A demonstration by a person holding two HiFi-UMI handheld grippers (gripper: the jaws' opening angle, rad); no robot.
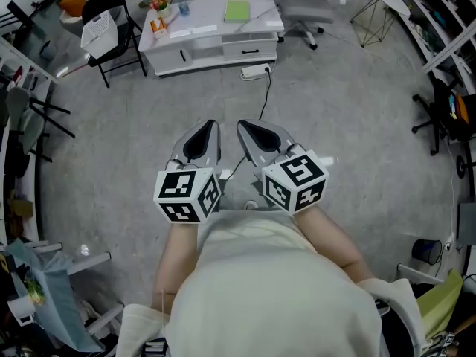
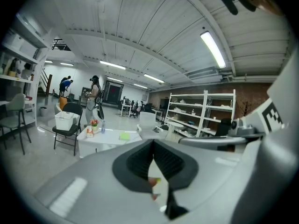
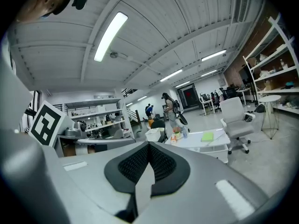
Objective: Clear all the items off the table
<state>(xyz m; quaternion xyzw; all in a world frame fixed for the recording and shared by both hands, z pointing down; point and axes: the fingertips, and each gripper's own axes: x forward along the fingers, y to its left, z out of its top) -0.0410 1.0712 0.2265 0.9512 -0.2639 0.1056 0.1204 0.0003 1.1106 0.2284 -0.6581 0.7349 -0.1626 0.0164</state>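
Observation:
A low white table [image 1: 212, 32] stands far off across the grey floor. On it lie a green pad [image 1: 237, 10], a small flower pot [image 1: 159, 3], a clear bottle [image 1: 184, 7] and an orange-and-white box [image 1: 158, 27]. My left gripper [image 1: 204, 129] and right gripper [image 1: 248, 128] are side by side in front of my body, both shut and empty, pointing toward the table. The left gripper view shows its shut pads [image 2: 140, 160] with the table [image 2: 110, 136] and green pad [image 2: 124, 136] beyond. In the right gripper view, the table [image 3: 212, 143] and green pad [image 3: 207, 136] are to the right of the closed jaws.
A black folding chair [image 1: 111, 36] with a white basket [image 1: 97, 28] stands left of the table. A grey office chair [image 1: 305, 6] stands at its right. A power strip [image 1: 255, 71] with a cable lies on the floor in front. Shelving [image 2: 201, 111] and distant people [image 2: 95, 97] fill the background.

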